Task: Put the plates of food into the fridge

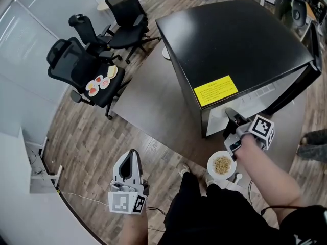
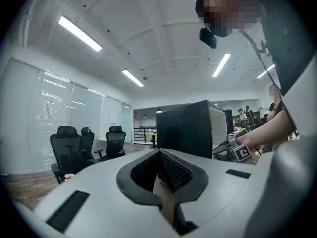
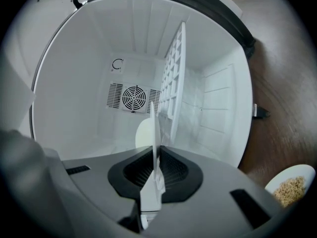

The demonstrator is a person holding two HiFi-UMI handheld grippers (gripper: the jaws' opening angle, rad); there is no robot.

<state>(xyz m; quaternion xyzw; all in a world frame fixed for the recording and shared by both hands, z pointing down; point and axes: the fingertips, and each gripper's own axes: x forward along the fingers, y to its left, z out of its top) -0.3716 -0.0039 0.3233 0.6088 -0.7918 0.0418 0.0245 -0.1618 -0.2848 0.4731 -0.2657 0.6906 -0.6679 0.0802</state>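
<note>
Right claw [image 3: 157,150] clenched on the thin rim of one smooth white plate [image 3: 156,128], holding it inside the boxy black white-lined fridge [image 1: 230,40], one round plate of tan grains [image 1: 222,165] on the wood floor just below, left claw [image 1: 132,157] pinched shut, empty.

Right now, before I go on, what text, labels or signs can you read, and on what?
Yellow label on top of the black fridge: printed lines, too small to read.
"C": a lone mark on the fridge's white back wall.
Marker cubes on the left gripper and right gripper: black-and-white square codes, no words.
Sheet on the far wall: too small to read.
</note>
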